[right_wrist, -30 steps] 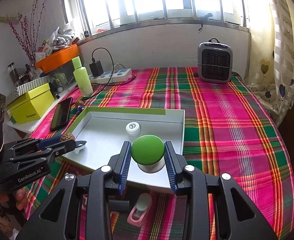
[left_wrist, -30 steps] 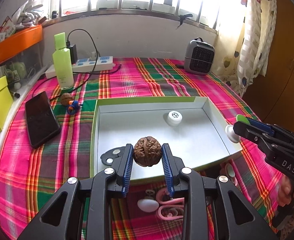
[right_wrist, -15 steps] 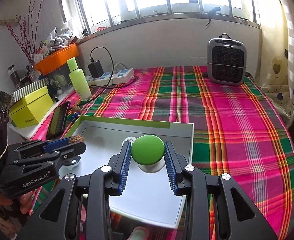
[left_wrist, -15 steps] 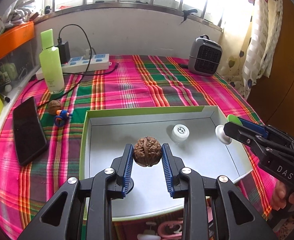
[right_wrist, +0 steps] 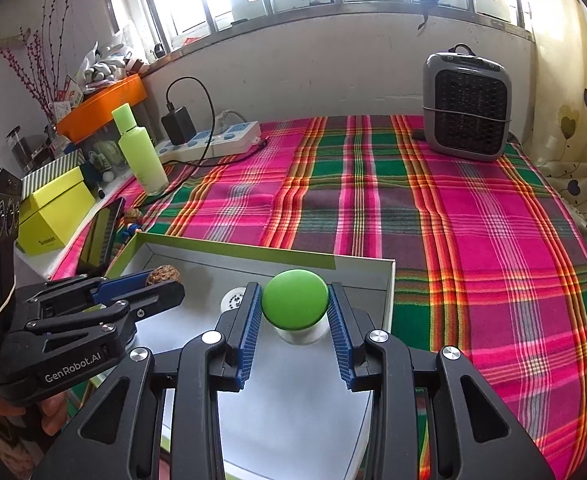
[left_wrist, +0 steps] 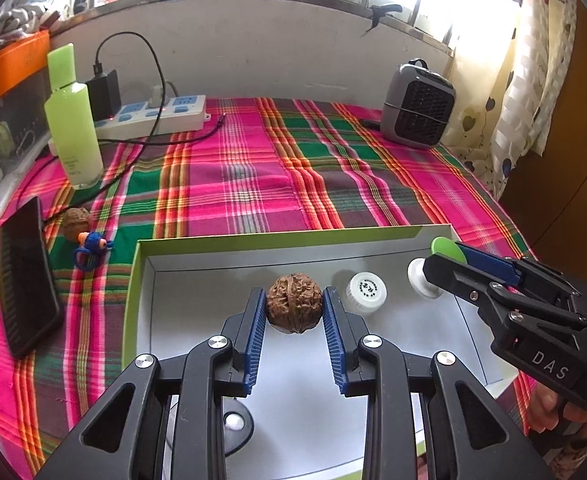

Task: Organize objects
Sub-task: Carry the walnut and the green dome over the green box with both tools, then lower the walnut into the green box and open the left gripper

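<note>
Left wrist view, left claw [left_wrist: 294, 307] clamped on round walnut [left_wrist: 294, 303], right claw [right_wrist: 294, 307] clamped on green-capped knob [right_wrist: 294, 301], cap up

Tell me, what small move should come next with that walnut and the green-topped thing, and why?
Probably lower both and let go. The left gripper is clamped on the walnut and the right gripper on the green-topped knob, both held above the floor of the white box, where a white cap already lies.
</note>
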A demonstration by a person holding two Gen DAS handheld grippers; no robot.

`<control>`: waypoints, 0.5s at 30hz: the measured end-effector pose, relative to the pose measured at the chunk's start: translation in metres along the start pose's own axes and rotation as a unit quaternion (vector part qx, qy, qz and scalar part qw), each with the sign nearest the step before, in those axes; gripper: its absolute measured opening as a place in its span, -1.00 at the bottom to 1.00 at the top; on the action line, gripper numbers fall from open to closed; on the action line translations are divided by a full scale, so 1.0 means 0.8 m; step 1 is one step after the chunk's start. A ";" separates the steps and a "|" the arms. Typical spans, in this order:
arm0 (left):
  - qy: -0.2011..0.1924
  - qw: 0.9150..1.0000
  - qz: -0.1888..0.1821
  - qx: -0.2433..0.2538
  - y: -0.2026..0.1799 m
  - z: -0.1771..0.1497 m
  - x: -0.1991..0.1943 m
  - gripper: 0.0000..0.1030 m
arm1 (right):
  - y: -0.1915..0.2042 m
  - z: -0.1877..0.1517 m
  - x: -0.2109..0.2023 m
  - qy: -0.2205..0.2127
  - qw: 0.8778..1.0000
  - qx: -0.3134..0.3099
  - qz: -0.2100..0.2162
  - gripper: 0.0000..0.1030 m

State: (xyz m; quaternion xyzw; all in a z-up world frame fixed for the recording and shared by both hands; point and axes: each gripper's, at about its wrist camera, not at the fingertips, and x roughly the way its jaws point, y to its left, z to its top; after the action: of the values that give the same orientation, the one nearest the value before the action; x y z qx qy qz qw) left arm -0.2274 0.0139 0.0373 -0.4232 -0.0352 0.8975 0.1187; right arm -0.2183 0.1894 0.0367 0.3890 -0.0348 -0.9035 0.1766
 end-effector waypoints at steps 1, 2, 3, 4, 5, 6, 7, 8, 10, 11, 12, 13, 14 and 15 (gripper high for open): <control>0.002 1.000 0.001 0.000 0.000 0.001 0.003 -0.48 | 0.000 0.001 0.001 0.000 1.000 -0.001 0.000 -0.32; 0.002 1.000 0.002 0.000 -0.001 0.002 0.005 -0.48 | -0.001 0.002 0.002 0.000 1.000 -0.001 0.001 -0.32; 0.003 1.000 0.002 0.002 -0.001 0.003 0.007 -0.48 | -0.001 0.002 0.004 0.001 1.000 -0.001 0.001 -0.32; 0.004 1.000 0.002 0.002 -0.002 0.004 0.009 -0.48 | -0.001 0.003 0.005 0.003 1.000 -0.001 0.001 -0.32; 0.005 1.000 0.002 0.002 -0.001 0.005 0.010 -0.48 | -0.001 0.003 0.007 0.005 1.000 -0.002 0.000 -0.32; 0.006 1.000 0.001 0.003 -0.002 0.006 0.012 -0.48 | -0.001 0.004 0.009 0.008 1.000 -0.003 -0.001 -0.32; 0.007 1.000 0.002 0.003 -0.002 0.007 0.014 -0.48 | -0.001 0.004 0.011 0.010 1.000 -0.003 -0.003 -0.32; 0.009 1.000 0.002 0.002 -0.002 0.007 0.016 -0.48 | -0.001 0.004 0.012 0.011 1.000 -0.003 -0.003 -0.32; 0.013 1.000 0.003 0.001 -0.002 0.008 0.021 -0.48 | -0.002 0.005 0.015 0.013 1.000 -0.004 -0.002 -0.32; 0.015 1.000 0.003 0.000 -0.001 0.008 0.022 -0.48 | -0.002 0.005 0.016 0.014 1.000 -0.004 -0.003 -0.32; 0.016 1.000 0.003 0.001 -0.001 0.008 0.024 -0.48 | -0.002 0.005 0.018 0.016 1.000 -0.005 -0.003 -0.32; 0.017 1.000 0.004 0.000 -0.001 0.008 0.025 -0.48 | -0.003 0.005 0.019 0.017 1.000 -0.004 -0.003 -0.32; 0.018 1.000 0.004 -0.001 0.000 0.008 0.026 -0.48 | -0.003 0.005 0.020 0.017 1.000 -0.004 -0.003 -0.32; 0.019 1.000 0.003 0.000 0.000 0.008 0.027 -0.48 | -0.003 0.005 0.020 0.018 1.000 -0.004 -0.004 -0.32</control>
State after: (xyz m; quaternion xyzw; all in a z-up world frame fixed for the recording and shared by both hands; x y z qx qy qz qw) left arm -0.2454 0.0197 0.0253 -0.4402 -0.0315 0.8898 0.1163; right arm -0.2322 0.1861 0.0275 0.4044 -0.0264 -0.8972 0.1753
